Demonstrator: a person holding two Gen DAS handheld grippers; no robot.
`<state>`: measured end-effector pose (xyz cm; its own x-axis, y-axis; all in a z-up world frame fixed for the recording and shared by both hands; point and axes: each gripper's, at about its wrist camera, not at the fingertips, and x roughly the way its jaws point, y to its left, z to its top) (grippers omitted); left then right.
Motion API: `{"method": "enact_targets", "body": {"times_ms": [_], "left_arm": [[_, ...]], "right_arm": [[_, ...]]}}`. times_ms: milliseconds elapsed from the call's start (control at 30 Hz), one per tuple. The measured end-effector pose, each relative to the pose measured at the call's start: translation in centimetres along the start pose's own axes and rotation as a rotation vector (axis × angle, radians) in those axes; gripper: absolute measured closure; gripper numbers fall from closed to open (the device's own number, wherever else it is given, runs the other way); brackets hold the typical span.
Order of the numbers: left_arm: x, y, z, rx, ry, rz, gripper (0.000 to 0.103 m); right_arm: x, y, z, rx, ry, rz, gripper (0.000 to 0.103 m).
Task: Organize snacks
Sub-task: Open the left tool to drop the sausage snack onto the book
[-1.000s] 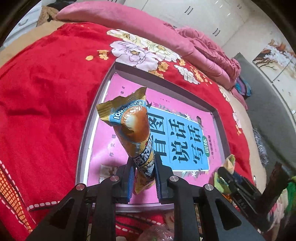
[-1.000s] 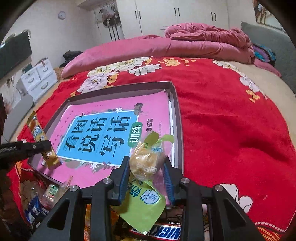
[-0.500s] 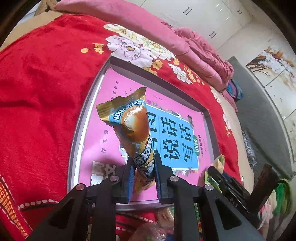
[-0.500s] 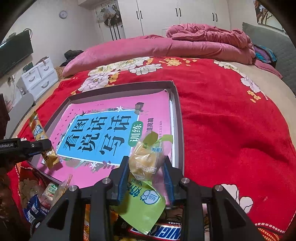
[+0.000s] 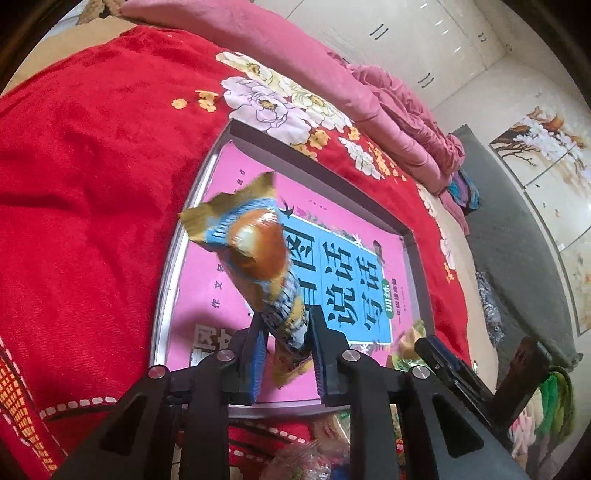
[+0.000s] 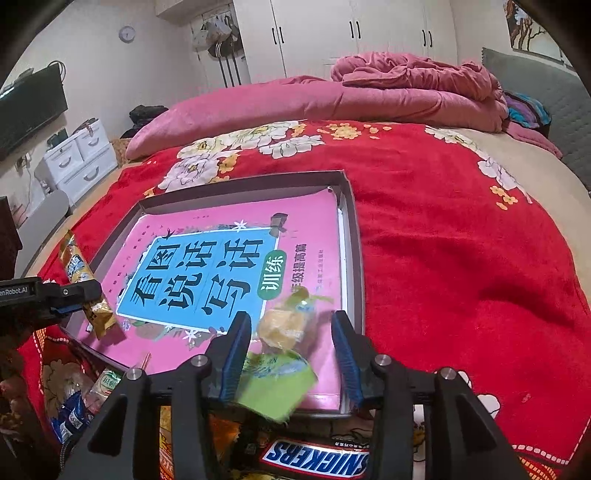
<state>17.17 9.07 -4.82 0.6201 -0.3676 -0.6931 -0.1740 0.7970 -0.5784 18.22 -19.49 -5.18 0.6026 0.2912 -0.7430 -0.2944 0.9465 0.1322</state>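
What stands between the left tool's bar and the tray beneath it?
Nothing visible. The bar hangs over the tray, lined with a pink book; the green snack is off to the side, by the right tool.

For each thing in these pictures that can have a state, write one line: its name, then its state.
Left claw: shut on sausage.
Sausage: wrapped, held over the tray.
Right claw: open.
Cake: wrapped, between the open fingers, blurred.
Tray: open, a pink book lying flat inside.
Snickers: wrapped, outside the tray.

White wardrobe doors [image 6: 351, 33] line the wall behind a red floral bedspread [image 6: 443, 240].
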Motion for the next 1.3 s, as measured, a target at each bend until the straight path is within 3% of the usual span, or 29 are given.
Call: {"method": "enact_targets", "body": {"times_ms": [133, 300, 767, 967, 1300], "left_arm": [[-0.3, 0.0, 0.1, 0.002, -0.007, -0.015, 0.062], [-0.8, -0.4, 0.2, 0.013, -0.02, -0.041, 0.059], [-1.8, -0.9, 0.4, 0.033, -0.05, -0.066, 0.027], [-2.5, -1.4, 0.5, 0.045, -0.064, -0.095, 0.025], [-3.6, -2.5, 0.1, 0.095, -0.083, -0.083, 0.024]], "right_arm": [[-0.1, -0.1, 0.1, 0.005, -0.004, -0.002, 0.056], [-0.5, -0.4, 0.2, 0.015, -0.021, -0.002, 0.055], [-1.5, -0.7, 0.6, 0.03, -0.063, 0.003, 0.046], [-2.2, -0.7, 0.8, 0.035, -0.093, 0.006, 0.04], [-4.5, -0.7, 1.1, 0.03, -0.164, 0.029, 0.033]]}}
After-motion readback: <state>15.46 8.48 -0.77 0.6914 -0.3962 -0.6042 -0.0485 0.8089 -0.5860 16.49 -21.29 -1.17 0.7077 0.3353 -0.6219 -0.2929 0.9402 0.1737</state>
